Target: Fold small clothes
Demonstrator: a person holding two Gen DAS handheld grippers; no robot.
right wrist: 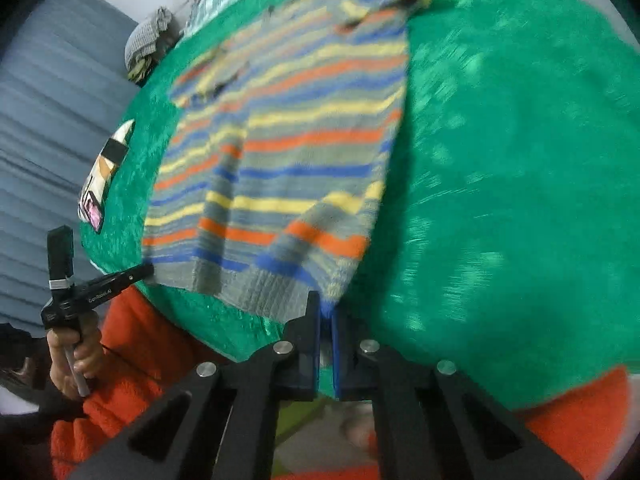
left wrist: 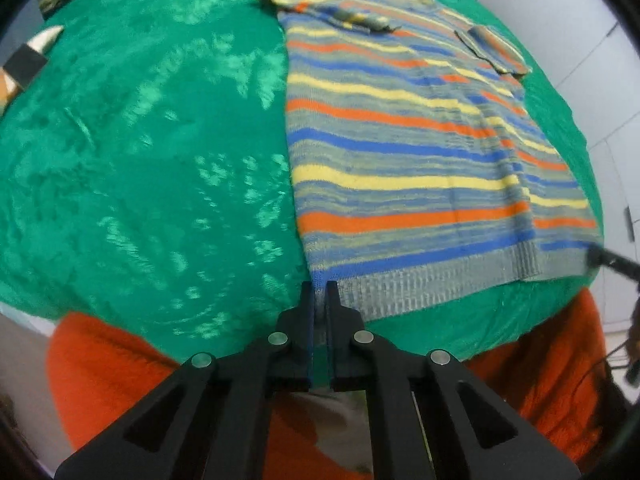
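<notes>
In the left wrist view, the left gripper [left wrist: 320, 286] pinches the striped sweater [left wrist: 404, 140] at its lower-left hem corner, low centre. In the right wrist view, the right gripper [right wrist: 326, 306] clamps the other hem corner, sweater spread toward upper centre on the green cloth [right wrist: 500, 180]. Probably the first fold's start: next, lift both corners evenly toward the collar.

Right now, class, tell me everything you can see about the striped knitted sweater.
The striped knitted sweater lies flat on the green cloth, its short sleeves folded inward over its chest. It looks like soft knit, grey with orange, yellow and blue bands and a ribbed grey hem nearest the person. The left gripper is shut on one hem corner, the right gripper on the other, which is slightly lifted and wrinkled.
</notes>
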